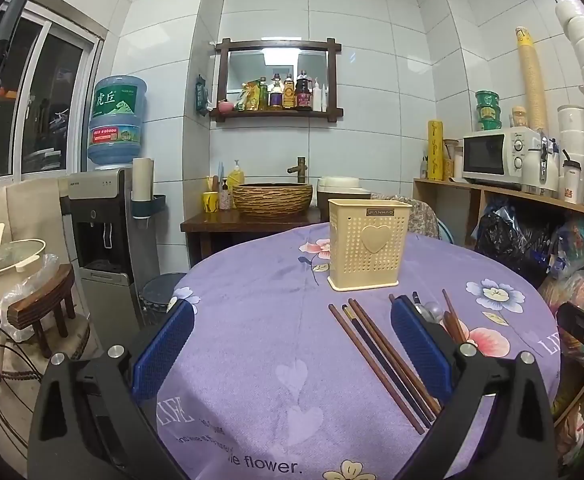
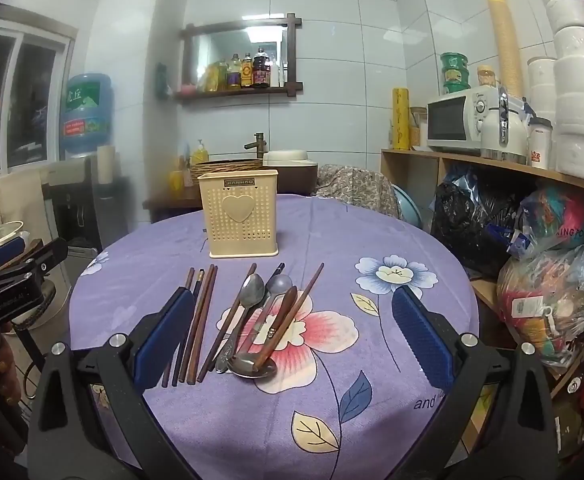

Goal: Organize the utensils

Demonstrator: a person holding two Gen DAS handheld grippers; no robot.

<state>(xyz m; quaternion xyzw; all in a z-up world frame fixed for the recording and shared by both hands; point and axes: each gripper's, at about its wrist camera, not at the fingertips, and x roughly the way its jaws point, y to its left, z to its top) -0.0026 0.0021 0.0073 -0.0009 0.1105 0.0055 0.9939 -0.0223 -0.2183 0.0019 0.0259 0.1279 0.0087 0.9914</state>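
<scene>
A cream perforated utensil holder [image 1: 368, 245] with a heart on its front stands upright on the purple floral tablecloth [image 1: 259, 320]; it also shows in the right wrist view [image 2: 240, 213]. Brown chopsticks [image 1: 376, 354] lie in front of it, between my left gripper's open fingers [image 1: 292, 344]. In the right wrist view, chopsticks [image 2: 197, 320], metal spoons [image 2: 251, 292] and a wooden spoon [image 2: 277, 322] lie in a loose pile between my right gripper's open fingers [image 2: 294, 328]. Both grippers are empty and hover above the table.
A round table edge drops off on all sides. A water dispenser [image 1: 103, 216] and a stool [image 1: 47, 304] stand left. A basin [image 1: 271, 198] sits behind. A shelf with a microwave [image 2: 462, 120] and bags [image 2: 540, 280] is right.
</scene>
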